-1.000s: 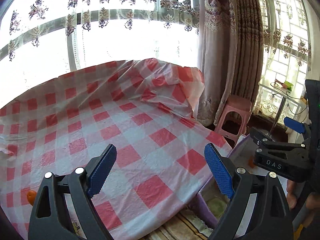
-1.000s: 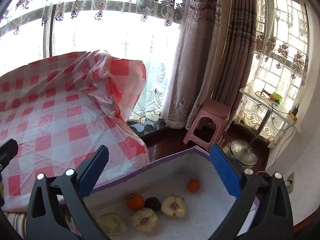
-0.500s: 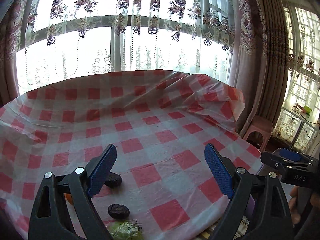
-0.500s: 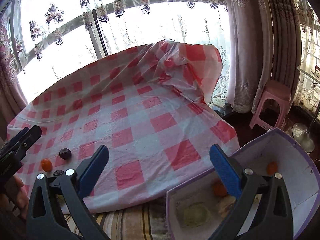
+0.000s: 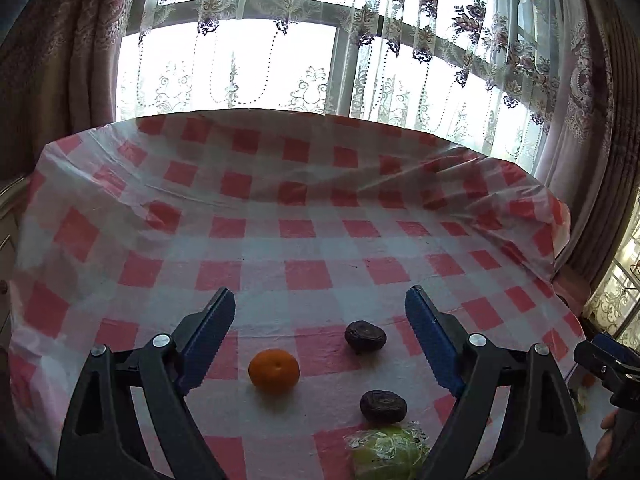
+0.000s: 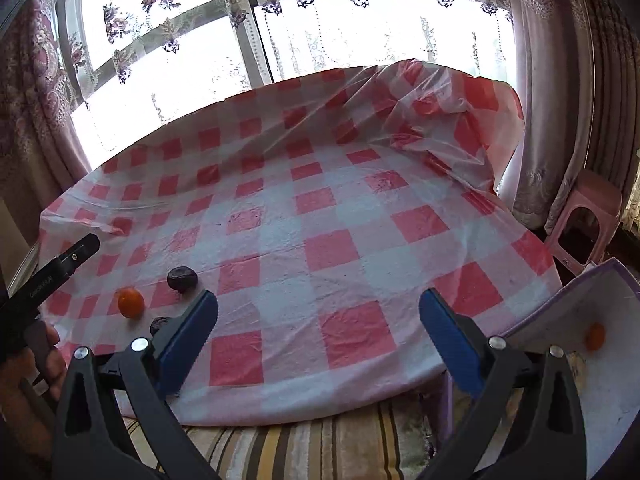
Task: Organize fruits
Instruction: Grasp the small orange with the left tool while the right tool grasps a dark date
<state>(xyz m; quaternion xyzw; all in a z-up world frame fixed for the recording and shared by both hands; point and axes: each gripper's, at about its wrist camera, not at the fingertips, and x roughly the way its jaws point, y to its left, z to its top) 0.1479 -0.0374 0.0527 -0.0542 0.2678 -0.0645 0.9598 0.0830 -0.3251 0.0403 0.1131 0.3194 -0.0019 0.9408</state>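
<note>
An orange mandarin (image 5: 274,370), two dark wrinkled fruits (image 5: 365,336) (image 5: 383,406) and a green wrapped fruit (image 5: 386,452) lie on the red-checked tablecloth (image 5: 304,240) near its front edge. My left gripper (image 5: 320,320) is open and empty, just above and behind them. My right gripper (image 6: 318,322) is open and empty over the cloth's front edge. From the right wrist view the mandarin (image 6: 131,303) and a dark fruit (image 6: 182,278) lie at the left. A white box with purple rim (image 6: 608,280) at the right holds a small orange fruit (image 6: 595,336).
A pink plastic stool (image 6: 584,220) stands at the right by the curtains (image 6: 568,80). The cloth bunches up at the far right corner (image 6: 440,92). A striped rug (image 6: 320,448) lies below the table's front edge. The left gripper (image 6: 52,276) shows at the left of the right wrist view.
Both grippers have swung left, away from the box and toward the table. The fruits on the cloth now sit between the left gripper's fingers; the box has slid to the right edge.
</note>
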